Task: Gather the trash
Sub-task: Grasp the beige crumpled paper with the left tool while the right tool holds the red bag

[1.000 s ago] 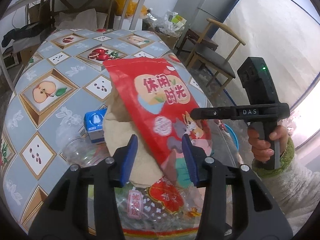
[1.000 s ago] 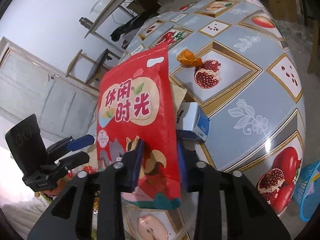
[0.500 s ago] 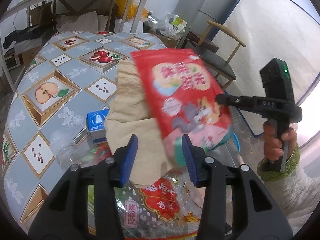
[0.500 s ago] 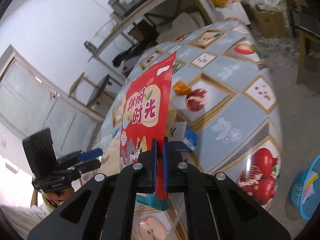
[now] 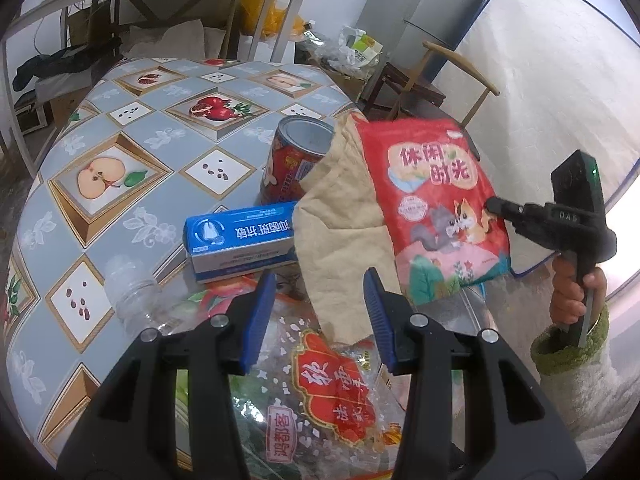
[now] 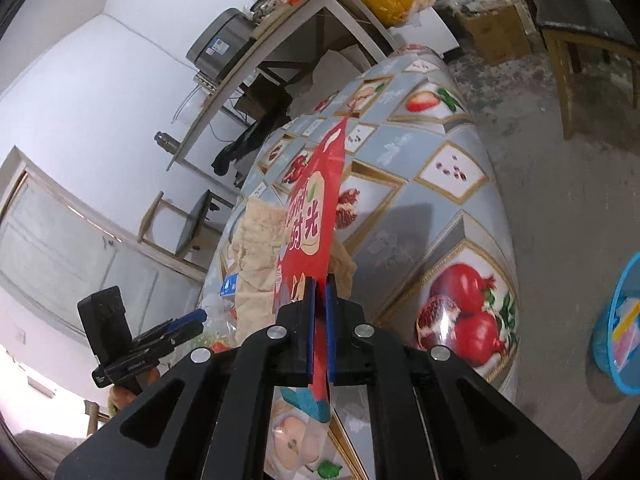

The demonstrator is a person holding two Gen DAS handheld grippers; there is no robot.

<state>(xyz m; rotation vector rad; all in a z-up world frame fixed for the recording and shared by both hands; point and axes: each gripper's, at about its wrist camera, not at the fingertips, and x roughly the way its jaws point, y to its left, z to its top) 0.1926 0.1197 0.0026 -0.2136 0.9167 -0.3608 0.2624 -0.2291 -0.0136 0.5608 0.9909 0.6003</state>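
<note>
1. Change: the right gripper (image 6: pixel 318 300) has swung the red printed snack bag (image 5: pixel 436 204) up and off toward the table edge. A second ago it stood upright over the pile in front of the left gripper; now it hangs clear of the patterned tablecloth (image 5: pixel 132 120), clamped edge-on between the blue pads.
2. That uncovered a red tin can with a grey lid (image 5: pixel 296 156), hidden before.
3. Left gripper (image 5: pixel 318 316): jaws wide apart, nothing held, hovering over the pile.
4. Meaning: one item picked, probably headed for the blue plastic basket (image 6: pixel 618 328) on the floor beside the table. Rest of the pile untouched.
5. Count on table: one tin can, one blue-and-white toothpaste box (image 5: pixel 240 238), one crumpled tan paper sheet (image 5: pixel 344 232), one clear plastic bottle (image 5: pixel 136 300), one clear wrapper with red label (image 5: pixel 332 396).
6. Possibly more under the wrapper; the bottom of the left view is too cluttered to tell.
</note>
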